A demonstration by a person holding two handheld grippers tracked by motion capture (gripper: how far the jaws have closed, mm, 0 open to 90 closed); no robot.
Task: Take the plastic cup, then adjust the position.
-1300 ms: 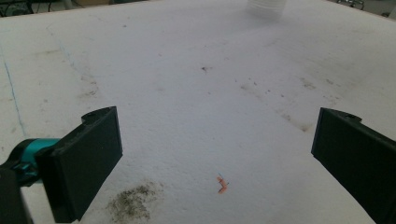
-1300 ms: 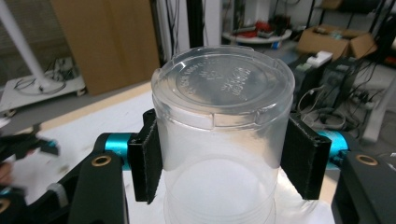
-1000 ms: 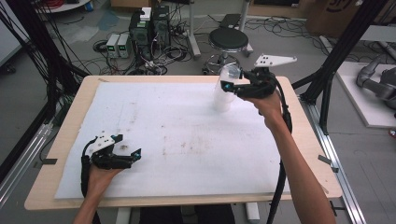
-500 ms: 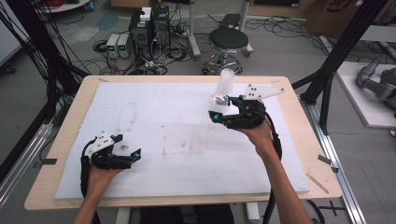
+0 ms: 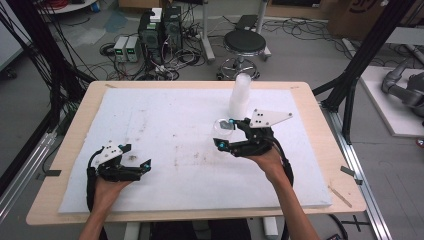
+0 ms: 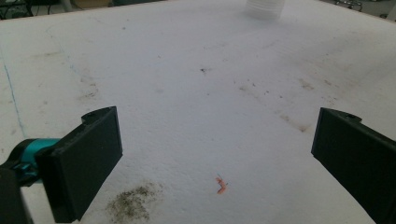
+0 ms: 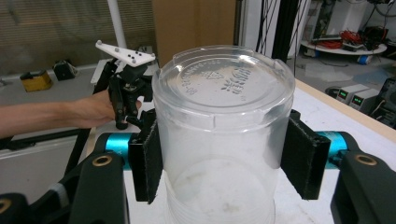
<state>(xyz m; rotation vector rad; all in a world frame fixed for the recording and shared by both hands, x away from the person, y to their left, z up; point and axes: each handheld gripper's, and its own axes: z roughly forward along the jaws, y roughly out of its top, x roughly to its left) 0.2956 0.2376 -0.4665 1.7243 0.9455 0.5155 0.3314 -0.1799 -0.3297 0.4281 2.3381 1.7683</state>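
The clear plastic cup [image 7: 223, 135] looks light, thin-walled and smooth, so I judge it easy to dent or to let slip; the safest hold is across the middle of its wall, squeezed only gently. The right claw [image 7: 223, 158] pinches it just so, a black pad flat on either side of the wall, the cup's base facing the camera; in the high view the cup [image 5: 223, 126] is held above the white worktop [image 5: 165, 115], near a stack of cups [image 5: 240, 96]. The left claw [image 5: 144, 166] rests low on the worktop, jaws spread wide and empty.
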